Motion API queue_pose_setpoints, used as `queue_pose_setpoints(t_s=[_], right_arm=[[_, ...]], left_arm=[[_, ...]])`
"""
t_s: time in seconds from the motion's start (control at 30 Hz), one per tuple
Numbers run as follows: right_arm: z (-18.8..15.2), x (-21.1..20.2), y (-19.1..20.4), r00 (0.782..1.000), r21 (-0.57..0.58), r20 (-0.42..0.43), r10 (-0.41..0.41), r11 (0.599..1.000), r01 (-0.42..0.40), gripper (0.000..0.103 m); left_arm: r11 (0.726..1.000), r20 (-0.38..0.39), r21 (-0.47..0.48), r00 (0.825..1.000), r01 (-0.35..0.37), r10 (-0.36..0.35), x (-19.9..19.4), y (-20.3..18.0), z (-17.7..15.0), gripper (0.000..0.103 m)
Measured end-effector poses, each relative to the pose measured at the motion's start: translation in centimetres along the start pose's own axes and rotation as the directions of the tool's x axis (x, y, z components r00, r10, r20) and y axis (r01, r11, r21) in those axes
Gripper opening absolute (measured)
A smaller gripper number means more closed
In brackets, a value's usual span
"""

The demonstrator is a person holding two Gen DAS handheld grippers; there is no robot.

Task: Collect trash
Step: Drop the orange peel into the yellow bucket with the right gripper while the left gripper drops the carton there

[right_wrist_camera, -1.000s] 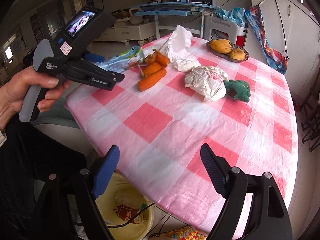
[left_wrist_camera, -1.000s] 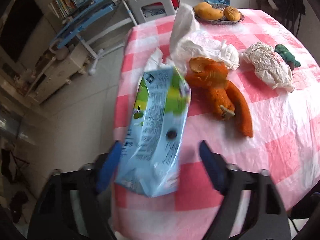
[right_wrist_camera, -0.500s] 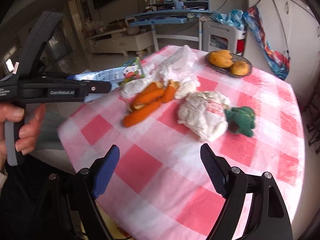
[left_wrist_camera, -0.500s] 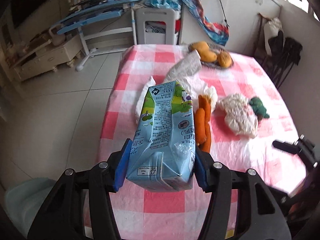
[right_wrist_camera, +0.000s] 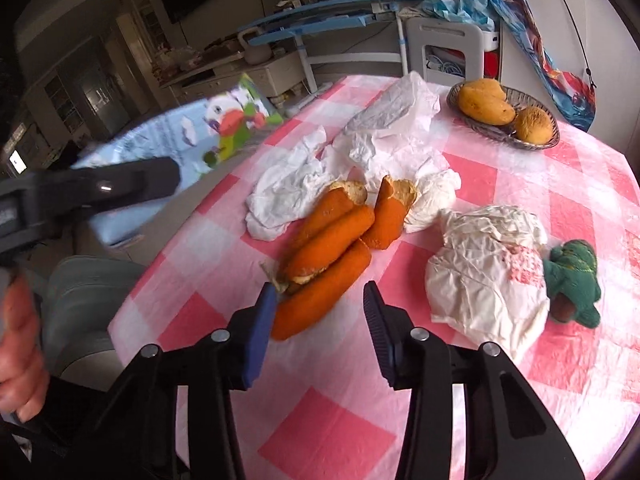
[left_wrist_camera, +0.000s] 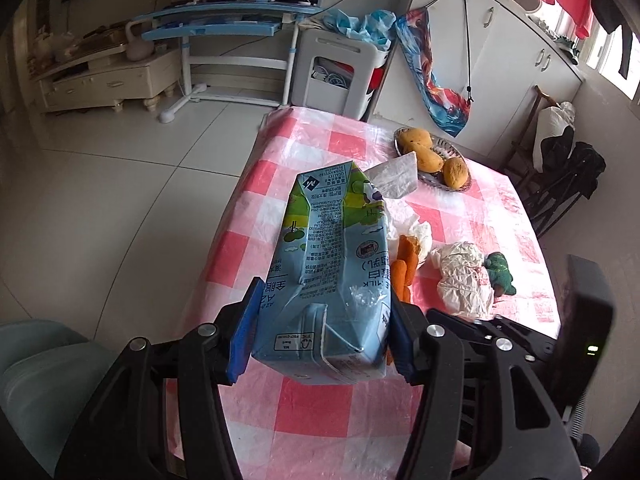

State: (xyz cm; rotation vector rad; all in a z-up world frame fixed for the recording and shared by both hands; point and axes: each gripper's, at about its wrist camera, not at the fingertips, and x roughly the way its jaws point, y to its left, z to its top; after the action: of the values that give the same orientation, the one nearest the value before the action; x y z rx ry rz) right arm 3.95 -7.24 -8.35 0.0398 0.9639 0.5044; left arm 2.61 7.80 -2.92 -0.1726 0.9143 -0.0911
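Pink-checked plastic covers the table [right_wrist_camera: 340,420]. Left tongs [left_wrist_camera: 320,336] clamp a crumpled blue milk carton [left_wrist_camera: 332,272]; right tongs [right_wrist_camera: 318,320], apparently empty, have just been closing beside orange peels [right_wrist_camera: 332,256]. White tissues [right_wrist_camera: 288,192] and a paper wrapper [right_wrist_camera: 484,272] remain.

A lived-in home, a dining and living room in one. Round table under pink-and-white checked plastic cloth [left_wrist_camera: 320,412]; woven basket of yellow-brown fruit [right_wrist_camera: 504,116] at its 1 o'clock. Blue height-adjustable study desk [left_wrist_camera: 224,28] at 11 o'clock, cream low drawer cabinet [left_wrist_camera: 100,80] at 10, white built-in cupboards [left_wrist_camera: 500,60] at 1. Pale tiled floor.
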Motion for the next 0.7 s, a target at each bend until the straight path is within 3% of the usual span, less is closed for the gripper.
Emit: queue_pose_setpoints(t_s=[0.17,0.3,0.4,0.6,0.7], right_arm=[[-0.3,0.7,0.6,1.000,-0.041,-0.014,-0.019,0.999,0.019,0.043],[-1.0,-0.2,0.1,1.000,-0.031,-0.018,-0.009,0.999,0.008,0.026],[-1.8,-1.7,-0.3,1.000,-0.035,-0.007,-0.009,0.999,0.009,0.019],[-2.6,-4.4,-1.1,1.000,-0.026,0.019,0.006,1.000,-0.005,0.017],[-3.5,-6.6,-0.9,0.997,-0.026,0.038,0.064,0.998,-0.063,0.017]], left_arm=[[1.000,0.005,0.011,1.000,0.008,-0.008,-0.2,-0.2,0.0,0.054],[1.000,0.008,0.013,1.000,0.008,-0.008,-0.3,-0.2,0.0,0.054],[1.000,0.005,0.022,1.000,0.007,-0.007,-0.3,-0.4,-0.1,0.054],[0.999,0.006,0.032,1.000,0.002,-0.002,-0.3,-0.8,-0.3,0.054],[0.999,0.014,0.036,1.000,0.002,-0.002,-0.5,-0.8,-0.3,0.054]])
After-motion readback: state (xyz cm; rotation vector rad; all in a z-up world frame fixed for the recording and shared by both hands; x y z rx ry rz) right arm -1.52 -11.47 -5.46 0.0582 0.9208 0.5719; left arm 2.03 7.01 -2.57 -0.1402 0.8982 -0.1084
